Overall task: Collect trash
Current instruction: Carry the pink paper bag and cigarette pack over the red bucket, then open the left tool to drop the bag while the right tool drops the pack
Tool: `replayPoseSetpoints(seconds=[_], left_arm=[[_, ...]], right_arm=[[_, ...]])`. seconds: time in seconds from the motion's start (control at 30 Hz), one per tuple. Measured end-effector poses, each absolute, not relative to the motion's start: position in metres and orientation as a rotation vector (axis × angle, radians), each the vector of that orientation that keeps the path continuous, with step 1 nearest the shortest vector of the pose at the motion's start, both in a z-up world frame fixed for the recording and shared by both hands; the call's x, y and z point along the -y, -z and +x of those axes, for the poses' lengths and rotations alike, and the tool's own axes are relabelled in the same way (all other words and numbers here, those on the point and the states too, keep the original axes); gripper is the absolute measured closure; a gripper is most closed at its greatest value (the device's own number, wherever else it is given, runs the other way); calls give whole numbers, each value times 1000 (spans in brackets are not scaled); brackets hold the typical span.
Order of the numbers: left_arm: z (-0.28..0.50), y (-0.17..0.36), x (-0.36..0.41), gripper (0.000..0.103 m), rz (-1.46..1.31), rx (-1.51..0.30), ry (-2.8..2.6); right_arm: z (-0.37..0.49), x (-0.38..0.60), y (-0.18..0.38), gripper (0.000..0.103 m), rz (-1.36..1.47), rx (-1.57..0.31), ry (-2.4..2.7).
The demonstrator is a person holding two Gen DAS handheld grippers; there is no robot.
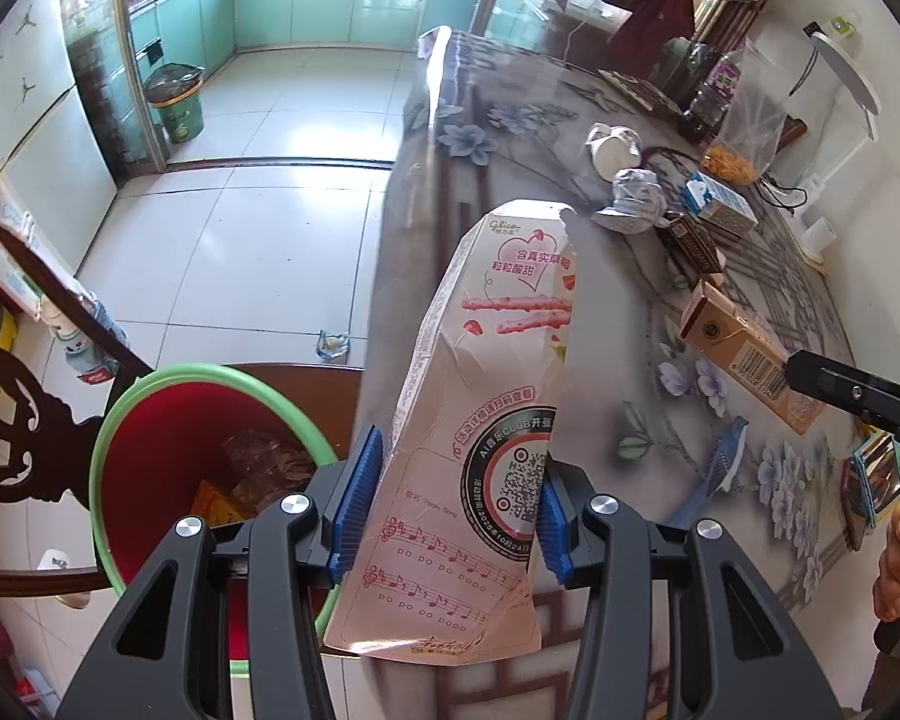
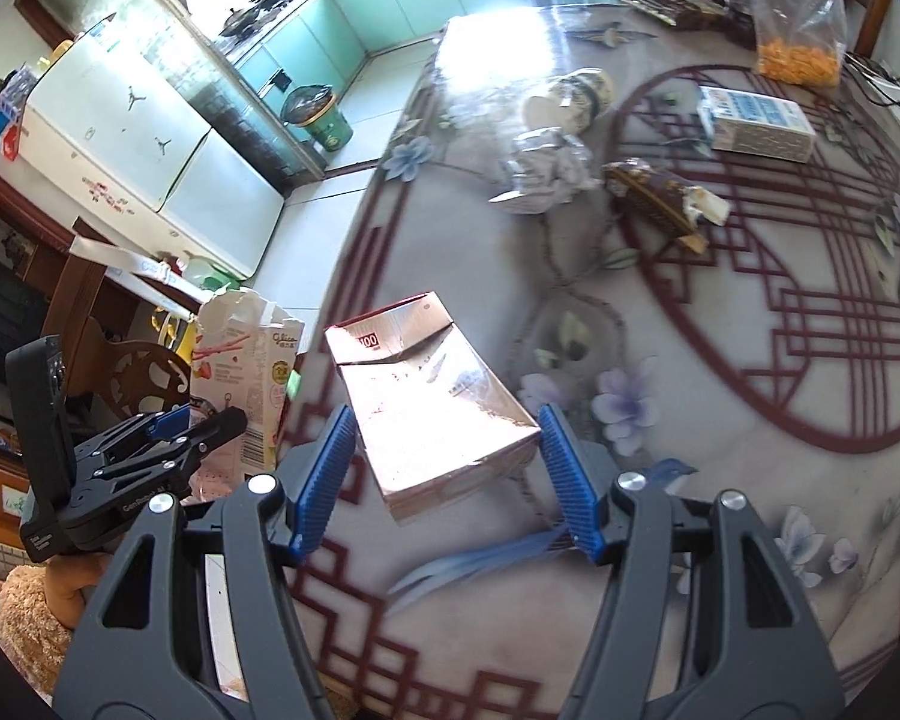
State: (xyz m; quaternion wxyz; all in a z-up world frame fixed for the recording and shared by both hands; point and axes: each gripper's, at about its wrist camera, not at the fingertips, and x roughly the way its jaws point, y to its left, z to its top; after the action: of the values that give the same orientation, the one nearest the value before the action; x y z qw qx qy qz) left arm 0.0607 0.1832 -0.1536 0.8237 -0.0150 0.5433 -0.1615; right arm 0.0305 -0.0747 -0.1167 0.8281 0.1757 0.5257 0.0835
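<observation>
My left fingers [image 1: 360,504] clamp the pink Glico snack box [image 1: 480,420] beside the red bin [image 1: 150,420]; right gripper [image 2: 444,474] holds the cigarette pack [image 2: 432,396] over the table [image 2: 750,480]. I should centre each above the bin before releasing.

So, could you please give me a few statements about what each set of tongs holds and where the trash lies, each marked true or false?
1. The left tongs grip a pink snack box. True.
2. The right tongs are empty. False: they hold a brown cigarette pack.
3. A red bin with a green rim stands below the table edge. True.
4. The crumpled silver wrapper is already in the bin. False: it lies on the table.
5. A blue and white carton lies on the table. True.
</observation>
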Motion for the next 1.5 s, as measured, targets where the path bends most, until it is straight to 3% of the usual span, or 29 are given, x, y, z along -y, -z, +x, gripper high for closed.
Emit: replayPoseSetpoints(seconds=[1.1,1.5], left_arm=[[40,183,-339,59,-191,-1181,39],[33,195,-363,59,-217,-1208,-23]], right_arm=[[65,-113,107,42,152,-1163,-540],[73,-167,140,42,151,-1271,-668]])
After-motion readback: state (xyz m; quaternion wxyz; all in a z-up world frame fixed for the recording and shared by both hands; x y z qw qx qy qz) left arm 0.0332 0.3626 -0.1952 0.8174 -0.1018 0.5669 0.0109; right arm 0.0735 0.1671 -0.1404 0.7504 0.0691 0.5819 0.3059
